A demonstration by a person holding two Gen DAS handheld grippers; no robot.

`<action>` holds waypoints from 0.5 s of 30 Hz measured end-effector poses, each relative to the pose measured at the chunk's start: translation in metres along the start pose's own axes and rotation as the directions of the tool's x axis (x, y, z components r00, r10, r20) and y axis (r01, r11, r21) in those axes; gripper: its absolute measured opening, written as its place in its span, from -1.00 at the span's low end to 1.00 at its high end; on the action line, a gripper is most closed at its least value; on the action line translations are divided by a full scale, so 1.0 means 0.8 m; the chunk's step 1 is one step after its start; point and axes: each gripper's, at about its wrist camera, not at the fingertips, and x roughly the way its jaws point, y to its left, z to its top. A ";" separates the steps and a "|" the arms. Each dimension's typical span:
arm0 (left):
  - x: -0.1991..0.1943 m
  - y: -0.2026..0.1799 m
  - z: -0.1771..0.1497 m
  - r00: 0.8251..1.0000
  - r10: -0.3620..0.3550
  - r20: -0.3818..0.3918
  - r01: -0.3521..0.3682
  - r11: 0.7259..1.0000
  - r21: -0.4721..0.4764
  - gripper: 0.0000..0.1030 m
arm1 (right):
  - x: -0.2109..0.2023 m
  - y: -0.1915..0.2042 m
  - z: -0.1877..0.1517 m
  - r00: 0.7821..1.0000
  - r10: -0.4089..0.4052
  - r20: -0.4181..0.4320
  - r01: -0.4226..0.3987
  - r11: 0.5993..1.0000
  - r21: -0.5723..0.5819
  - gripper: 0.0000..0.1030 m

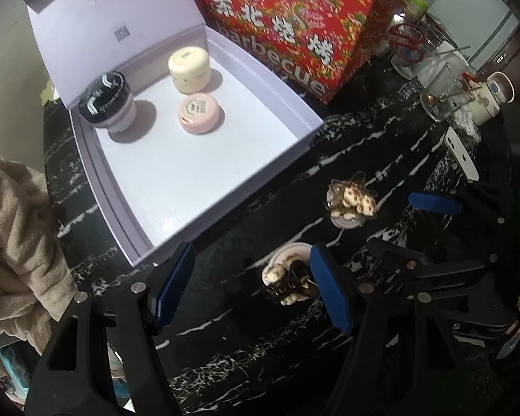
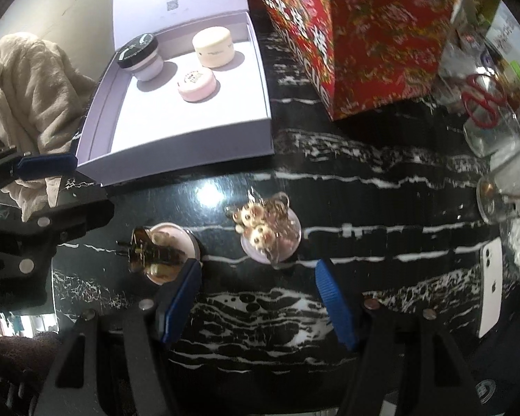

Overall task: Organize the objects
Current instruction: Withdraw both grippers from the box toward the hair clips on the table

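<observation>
two small jars (image 2: 270, 232) (image 2: 163, 249) topped with trinkets, out on the black marble table (image 2: 364, 187), at twelve and ten o'clock of the right gripper (image 2: 258, 300). lavender box (image 1: 197, 159) lying open at eleven with three jars (image 1: 190, 69) already inside, likely their destination. left gripper (image 1: 253, 286) and right both spread wide, pinching nothing, angled down for a pickup.

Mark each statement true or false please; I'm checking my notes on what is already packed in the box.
1. The open lavender cardboard box holds three round jars. True.
2. The black-lidded jar stands outside the box. False: it is inside, beside the cream jar and the pink jar.
3. Two small trinket-topped round lids lie on the black marble table. True.
4. The right claw grips a trinket lid. False: nothing sits between its open jaws.
</observation>
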 end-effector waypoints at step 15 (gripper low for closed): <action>0.023 -0.018 -0.022 0.994 -0.085 -0.062 0.084 0.996 -0.023 0.31 | 0.018 -0.022 -0.031 1.000 0.010 -0.005 -0.009 0.996 0.094 0.35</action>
